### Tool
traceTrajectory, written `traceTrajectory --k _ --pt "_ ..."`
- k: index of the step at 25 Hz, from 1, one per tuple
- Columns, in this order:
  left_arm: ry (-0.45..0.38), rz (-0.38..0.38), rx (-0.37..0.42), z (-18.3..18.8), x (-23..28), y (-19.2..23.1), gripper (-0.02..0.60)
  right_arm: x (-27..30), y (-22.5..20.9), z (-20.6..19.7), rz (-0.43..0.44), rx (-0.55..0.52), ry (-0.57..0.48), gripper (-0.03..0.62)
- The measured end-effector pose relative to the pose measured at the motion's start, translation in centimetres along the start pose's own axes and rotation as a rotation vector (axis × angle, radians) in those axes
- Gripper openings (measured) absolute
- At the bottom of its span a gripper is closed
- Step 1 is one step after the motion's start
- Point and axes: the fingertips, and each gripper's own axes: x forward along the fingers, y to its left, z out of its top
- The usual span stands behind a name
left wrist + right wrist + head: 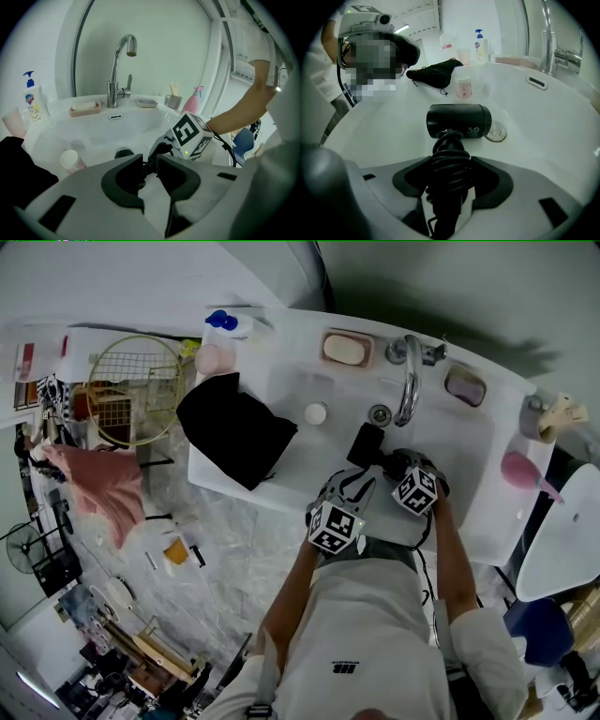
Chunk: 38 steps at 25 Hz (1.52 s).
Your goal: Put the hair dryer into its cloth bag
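The black hair dryer [459, 121] is lying in the white sink [548, 145], by the drain [497, 134]. It is looking hard, smooth and a bit heavy, so its handle is the best hold. The right gripper [450, 180] is squeezing that handle, with the cord [450, 152] wound round it. The left gripper [149, 165] is pinching what looks like cord. The soft cloth bag [234, 427] is lying on the sink's left edge. The sink is shining and is probably slippery.

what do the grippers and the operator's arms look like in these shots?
The left gripper and right gripper have pale grey bodies with black curved fingers. Each carries a white cube with black square markers; a green light glows on the right one's. A black cable runs along the right arm. Short white sleeves.
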Motion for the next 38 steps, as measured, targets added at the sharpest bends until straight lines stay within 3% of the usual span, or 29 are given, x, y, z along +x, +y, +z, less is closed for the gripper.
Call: traceTrajectory --k 12,20,38 --pt "-0.018 0.055 -0.007 0.9 -1.7 1.1 0.095 -2.9 0.7 1.8 -0.037 -0.006 -0.022 0.270" --pt "-0.029 0.085 0.003 1.6 -3.3 1.7 0.095 -5.4 1.8 3.3 -0.014 0.019 -0.047 0.270" --pt "-0.094 0.116 0.068 1.3 -9.0 2.8 0.095 -10.7 4.2 8.2 -0.110 -0.014 -0.094 0.270"
